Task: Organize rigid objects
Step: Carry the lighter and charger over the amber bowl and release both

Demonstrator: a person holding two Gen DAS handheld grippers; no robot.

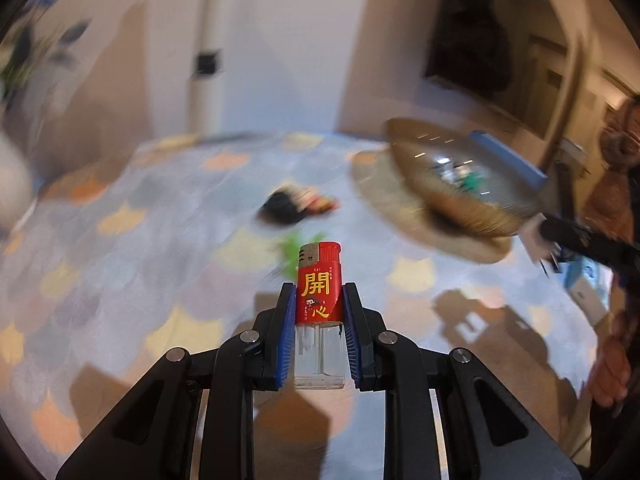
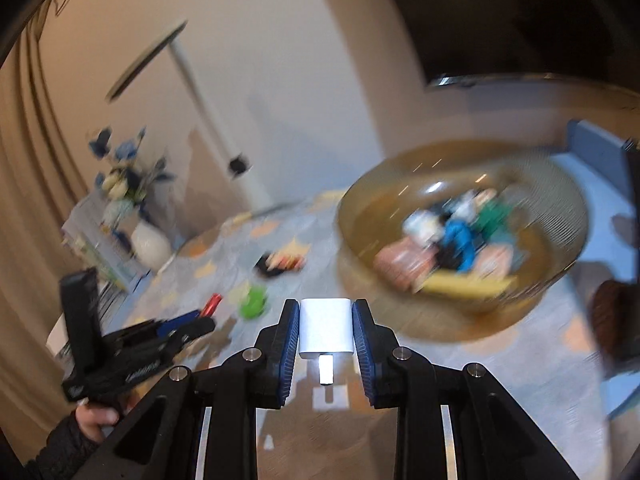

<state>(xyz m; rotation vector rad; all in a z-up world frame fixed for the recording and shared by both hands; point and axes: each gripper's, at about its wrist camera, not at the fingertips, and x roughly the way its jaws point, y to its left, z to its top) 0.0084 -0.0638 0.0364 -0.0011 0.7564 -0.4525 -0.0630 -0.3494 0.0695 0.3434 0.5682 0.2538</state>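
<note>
While right gripper pinches white charger & left gripper pinches lighter, both near amber bowl, recommend releasing low inside rim.

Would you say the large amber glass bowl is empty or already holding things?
Holding things: the amber glass bowl contains several blurred small items, blue, green, pink and yellow among them.

Beige curtains flank white walls; a flower vase stands nearby.
</note>
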